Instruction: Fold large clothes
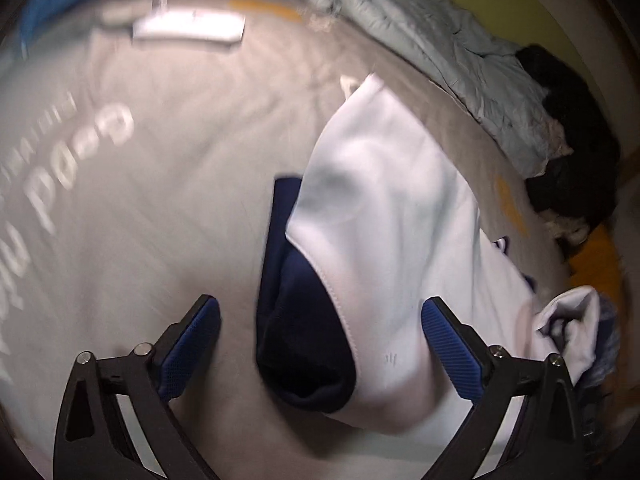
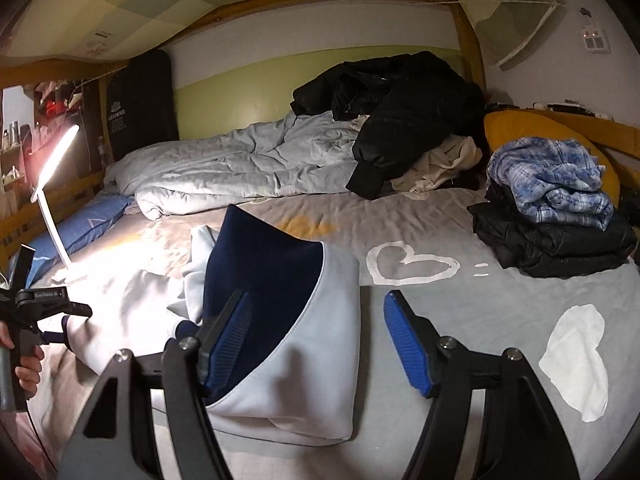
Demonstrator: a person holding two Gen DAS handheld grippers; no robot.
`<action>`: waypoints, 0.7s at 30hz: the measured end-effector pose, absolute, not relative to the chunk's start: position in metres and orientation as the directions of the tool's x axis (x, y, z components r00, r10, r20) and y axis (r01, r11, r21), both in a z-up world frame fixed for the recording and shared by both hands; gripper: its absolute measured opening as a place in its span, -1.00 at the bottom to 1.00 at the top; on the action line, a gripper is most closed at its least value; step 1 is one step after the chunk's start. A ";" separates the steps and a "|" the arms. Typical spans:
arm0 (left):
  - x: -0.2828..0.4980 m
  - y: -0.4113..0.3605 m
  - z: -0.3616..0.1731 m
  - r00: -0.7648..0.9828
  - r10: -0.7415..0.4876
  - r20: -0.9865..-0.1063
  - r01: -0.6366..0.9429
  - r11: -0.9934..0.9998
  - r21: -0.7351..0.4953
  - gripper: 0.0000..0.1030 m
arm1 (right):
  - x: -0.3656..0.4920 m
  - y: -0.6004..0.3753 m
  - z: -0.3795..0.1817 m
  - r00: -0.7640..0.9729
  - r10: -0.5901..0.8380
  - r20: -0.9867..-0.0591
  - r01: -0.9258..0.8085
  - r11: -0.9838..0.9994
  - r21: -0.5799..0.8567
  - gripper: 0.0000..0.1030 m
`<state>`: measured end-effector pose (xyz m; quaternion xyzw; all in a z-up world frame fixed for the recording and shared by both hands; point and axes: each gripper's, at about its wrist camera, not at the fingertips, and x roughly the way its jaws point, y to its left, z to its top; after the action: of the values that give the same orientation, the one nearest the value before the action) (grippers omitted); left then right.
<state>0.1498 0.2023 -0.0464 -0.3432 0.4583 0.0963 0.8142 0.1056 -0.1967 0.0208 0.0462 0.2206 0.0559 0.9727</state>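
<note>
The white hoodie (image 2: 288,360) with its navy lining lies spread on the grey bed sheet (image 2: 460,320), hood end near the right gripper (image 2: 316,344) and body running off to the left toward the lit desk lamp (image 2: 52,184). This looks like an early fold, with the garment being squared up or a side about to be brought over. The right gripper's fingers stand wide; one finger sits at the hood's navy opening, the other is clear of the cloth over bare sheet, so nothing is pinched. The left gripper (image 1: 320,336) also stands wide, pointing down with a white edge and a navy cuff or band (the blur makes it hard to say which) between its fingers, not pressed. Next, each would need to close on an edge before lifting. A folded stack (image 2: 552,224) waits far right.
</note>
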 end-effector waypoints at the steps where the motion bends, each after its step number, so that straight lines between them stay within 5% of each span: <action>1: 0.150 0.205 -0.051 0.569 -0.182 -0.802 -0.475 0.724 -0.501 0.83 | 0.106 -0.196 0.020 0.896 0.117 -0.429 -0.081 0.991 0.102 0.29; 2: 0.149 0.206 -0.052 0.581 -0.184 -0.793 -0.473 0.716 -0.514 0.78 | 0.106 -0.195 0.020 0.896 0.097 -0.434 -0.066 0.994 0.086 0.29; 4: 0.150 0.204 -0.051 0.603 -0.215 -0.768 -0.435 0.719 -0.543 0.21 | 0.107 -0.197 0.019 0.895 0.093 -0.436 -0.059 0.994 0.091 0.29; 5: 0.149 0.203 -0.050 0.602 -0.218 -0.768 -0.432 0.720 -0.543 0.19 | 0.108 -0.199 0.018 0.891 0.100 -0.443 -0.059 0.993 0.105 0.29; 9: 0.146 0.201 -0.040 0.638 -0.220 -0.738 -0.402 0.723 -0.563 -0.40 | 0.110 -0.203 0.016 0.881 0.130 -0.456 -0.075 0.988 0.139 0.27; 10: 0.144 0.199 -0.034 0.655 -0.222 -0.722 -0.382 0.728 -0.570 -0.53 | 0.111 -0.202 0.016 0.874 0.155 -0.461 -0.098 0.984 0.146 0.08; 13: 0.141 0.187 -0.011 0.711 -0.223 -0.667 -0.296 0.765 -0.572 -0.69 | 0.116 -0.195 0.012 0.831 0.274 -0.485 -0.200 0.959 0.200 -0.43; 21: 0.119 0.125 0.060 0.805 -0.323 -0.498 0.017 0.852 -0.524 -0.75 | 0.164 -0.162 -0.020 0.684 0.451 -0.574 -0.309 0.891 0.332 -0.76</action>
<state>0.1189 0.1253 0.0598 -0.2561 0.2980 -0.0929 0.9149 0.1644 -0.1620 -0.0199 0.1045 0.3386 0.2086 0.9116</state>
